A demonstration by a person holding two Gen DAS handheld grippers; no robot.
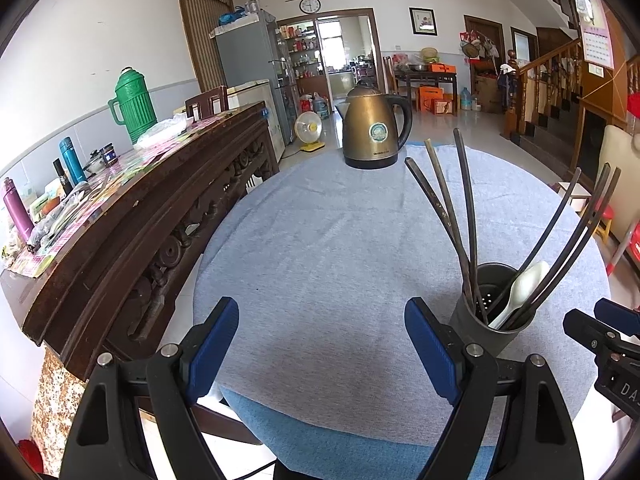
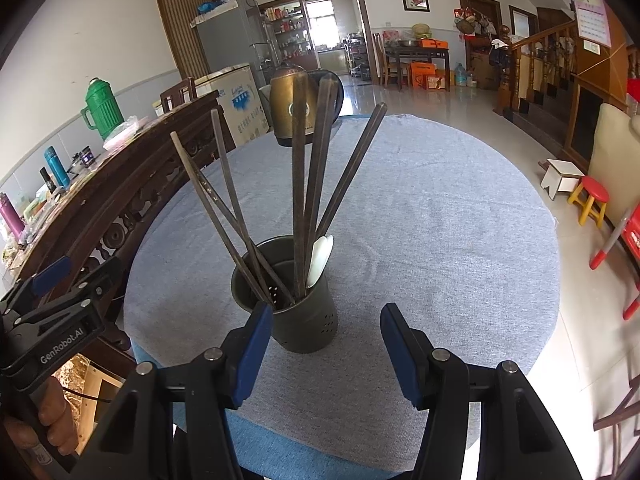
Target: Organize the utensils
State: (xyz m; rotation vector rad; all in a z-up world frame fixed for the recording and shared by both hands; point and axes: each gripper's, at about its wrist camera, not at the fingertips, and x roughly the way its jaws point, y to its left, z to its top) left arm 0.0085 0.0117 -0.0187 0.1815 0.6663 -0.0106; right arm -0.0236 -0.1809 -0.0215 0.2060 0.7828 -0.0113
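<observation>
Round table [image 2: 440, 208] under a grey-blue cloth, with a dark perforated utensil holder [image 2: 296, 312] standing upright on the near part of it. Crammed into the holder: a fan of dark chopsticks [image 2: 298, 184] leaning out in different directions, plus one white spoon [image 2: 320, 260] resting against the holder's right inner wall, bowl end up. Well beyond the holder, at the far edge of the cloth, a bronze electric kettle [image 1: 376, 128] with a black handle.

Right tongs [image 2: 326, 354] hovering just in front of the holder, pointing down at it, blue pads parted with nothing between them; left pad [image 2: 250, 356] close beside the holder's near wall, whether touching impossible to say. Open, gripping nothing.

Left tongs [image 1: 322, 350] to the left of the holder, over bare cloth, spread wide and empty; right pad [image 1: 434, 354] just beside the holder's base. A person's fingers [image 2: 56, 424] wrapped round the handle of those tongs, seen at the lower left of the right wrist view.

Left of the holder, off the cloth, a long carved dark-wood sideboard [image 1: 132, 216] carrying a green thermos jug [image 1: 134, 100] and smaller bottles.
</observation>
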